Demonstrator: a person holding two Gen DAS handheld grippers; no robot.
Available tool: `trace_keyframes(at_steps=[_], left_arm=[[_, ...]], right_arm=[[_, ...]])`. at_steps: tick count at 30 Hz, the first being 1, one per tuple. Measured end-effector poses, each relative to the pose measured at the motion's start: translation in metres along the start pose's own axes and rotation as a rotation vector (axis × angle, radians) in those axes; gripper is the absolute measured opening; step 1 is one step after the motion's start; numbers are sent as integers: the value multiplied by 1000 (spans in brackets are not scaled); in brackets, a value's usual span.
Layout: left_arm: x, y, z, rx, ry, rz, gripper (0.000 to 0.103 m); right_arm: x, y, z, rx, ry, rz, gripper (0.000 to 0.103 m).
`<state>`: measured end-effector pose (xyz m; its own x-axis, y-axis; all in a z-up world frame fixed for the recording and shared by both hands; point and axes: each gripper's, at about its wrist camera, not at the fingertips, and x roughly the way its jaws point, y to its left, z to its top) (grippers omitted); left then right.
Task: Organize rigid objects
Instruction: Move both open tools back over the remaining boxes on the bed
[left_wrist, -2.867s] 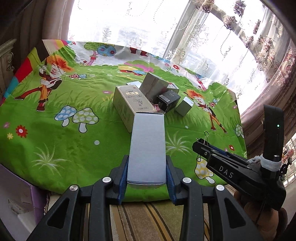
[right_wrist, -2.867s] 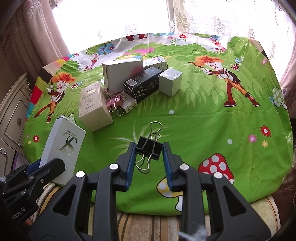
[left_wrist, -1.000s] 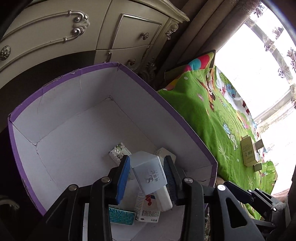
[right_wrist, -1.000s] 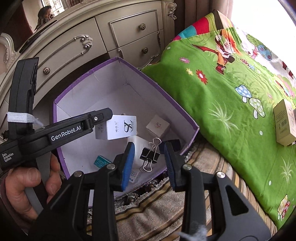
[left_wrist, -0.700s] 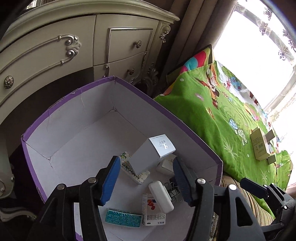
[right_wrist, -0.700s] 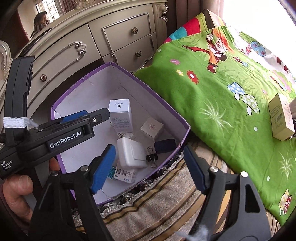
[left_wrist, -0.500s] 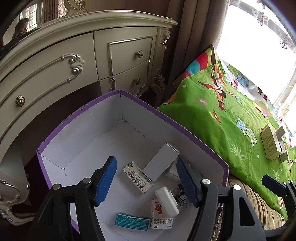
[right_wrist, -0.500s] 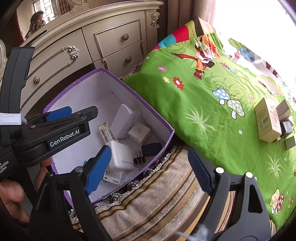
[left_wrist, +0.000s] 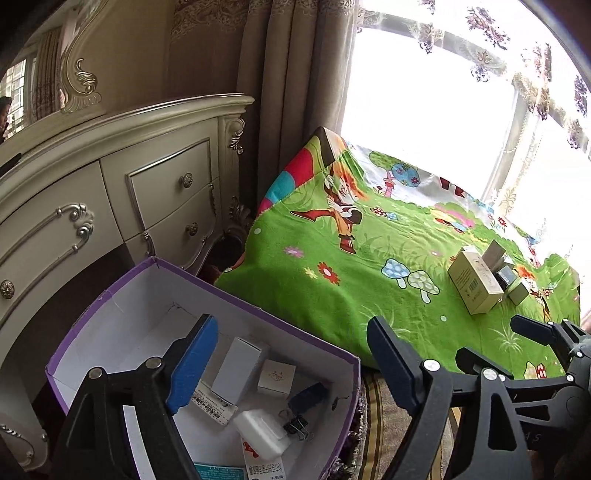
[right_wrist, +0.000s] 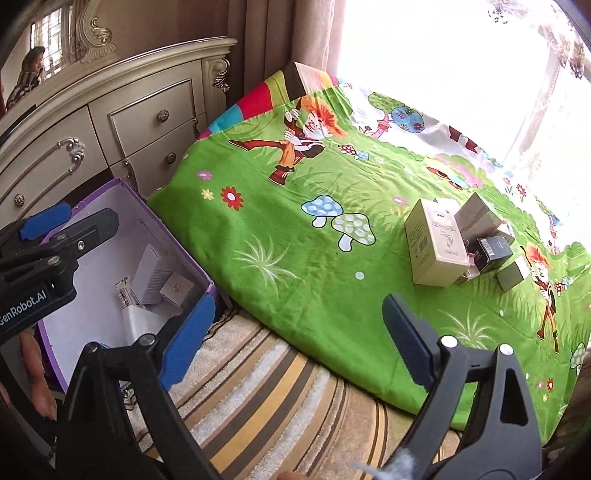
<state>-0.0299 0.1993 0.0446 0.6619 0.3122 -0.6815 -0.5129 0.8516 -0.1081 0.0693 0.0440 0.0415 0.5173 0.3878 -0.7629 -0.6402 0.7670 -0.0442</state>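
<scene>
The purple-edged cardboard box (left_wrist: 225, 295) sits on the floor beside the bed and holds several items: a tall white box (left_wrist: 238, 363), a small white cube box (left_wrist: 277, 376), a white charger (left_wrist: 262, 434) and a black binder clip (left_wrist: 297, 428). The box also shows in the right wrist view (right_wrist: 173, 232). My left gripper (left_wrist: 291, 365) is open and empty above the box. My right gripper (right_wrist: 295, 332) is open and empty over the striped rug. On the green cartoon bedspread (right_wrist: 295, 229) lie a beige carton (right_wrist: 434, 242), grey boxes (right_wrist: 476, 214) and a black box (right_wrist: 493, 253).
A cream dresser with drawers (left_wrist: 110, 206) stands behind the box. A striped rug (right_wrist: 266, 398) lies between box and bed. Curtains and a bright window (left_wrist: 424, 103) are at the back. The left gripper appears in the right wrist view (right_wrist: 55, 236).
Both grippers opened and dropped their loads into the box: the left its white box, the right its binder clip. Both have since lifted and swung right toward the bed.
</scene>
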Motion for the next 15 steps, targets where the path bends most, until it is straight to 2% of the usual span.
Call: trace_keyframes(at_steps=[5,15], left_arm=[[10,-26,3,14,48,-92,84],[42,-89,10,35,134,-178,84]], right_arm=[[0,-52,-6,79,-18,-71,94],[4,-145,-31,239,-16,-195,94]])
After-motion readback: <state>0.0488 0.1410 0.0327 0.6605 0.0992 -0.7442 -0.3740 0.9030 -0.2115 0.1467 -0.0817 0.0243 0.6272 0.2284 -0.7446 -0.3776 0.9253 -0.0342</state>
